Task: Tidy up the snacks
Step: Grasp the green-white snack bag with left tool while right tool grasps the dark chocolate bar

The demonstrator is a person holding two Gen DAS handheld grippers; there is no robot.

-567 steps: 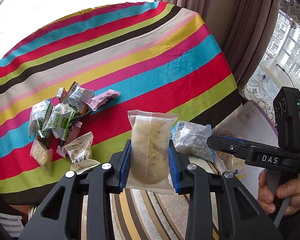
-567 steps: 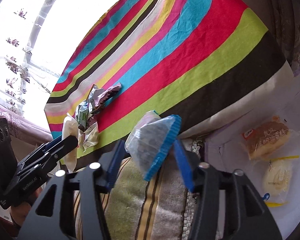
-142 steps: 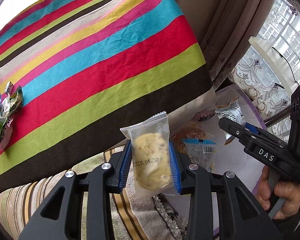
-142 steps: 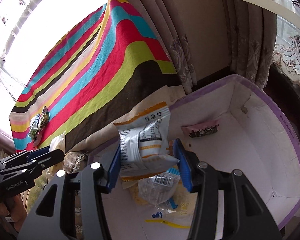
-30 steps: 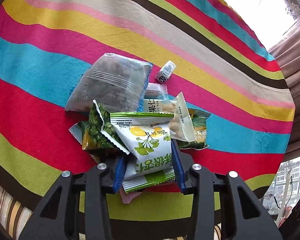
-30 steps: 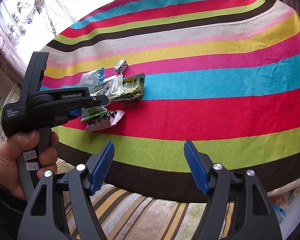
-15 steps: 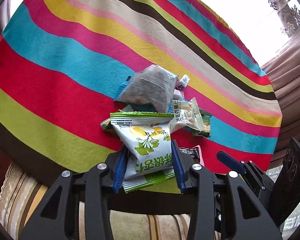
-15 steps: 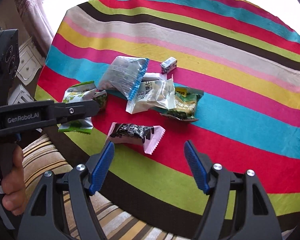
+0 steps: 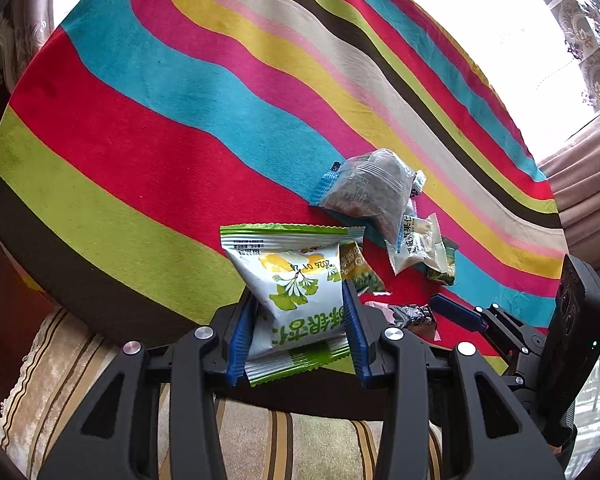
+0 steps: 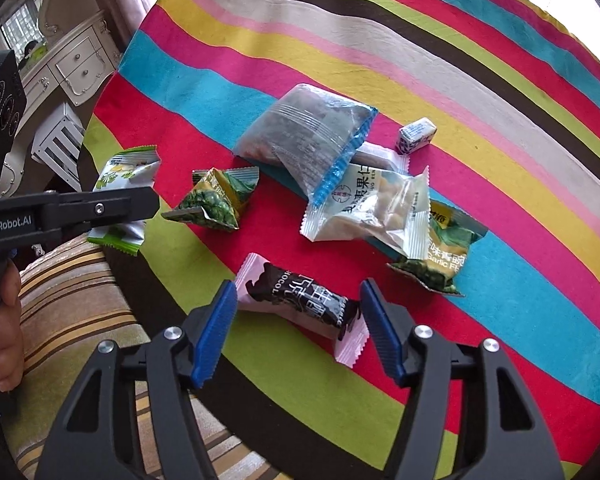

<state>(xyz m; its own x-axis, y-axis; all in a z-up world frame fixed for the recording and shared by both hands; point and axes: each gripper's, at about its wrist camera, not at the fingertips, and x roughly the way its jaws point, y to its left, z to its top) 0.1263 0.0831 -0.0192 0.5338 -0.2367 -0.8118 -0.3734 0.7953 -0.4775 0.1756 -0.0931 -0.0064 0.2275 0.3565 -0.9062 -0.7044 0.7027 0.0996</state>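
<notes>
My left gripper (image 9: 298,312) is shut on a white and green ginkgo snack packet (image 9: 296,288), held above the near edge of the striped tablecloth (image 9: 140,140); the packet also shows in the right wrist view (image 10: 122,196). My right gripper (image 10: 298,320) is open, its jaws on either side of a pink and black chocolate bar (image 10: 300,300) lying on the cloth. Beyond it lie a grey clear bag with a blue edge (image 10: 304,132), a white nut packet (image 10: 376,208), two green pea packets (image 10: 214,200) (image 10: 442,256) and a small wrapped candy (image 10: 416,134).
A striped cushion (image 10: 72,292) lies below the table's near edge. White furniture (image 10: 72,64) stands at far left. Curtains (image 9: 580,184) hang at the right of the left wrist view.
My left gripper has pulled back and away from the pile with the ginkgo packet. My right gripper has moved in close over the chocolate bar, still open.
</notes>
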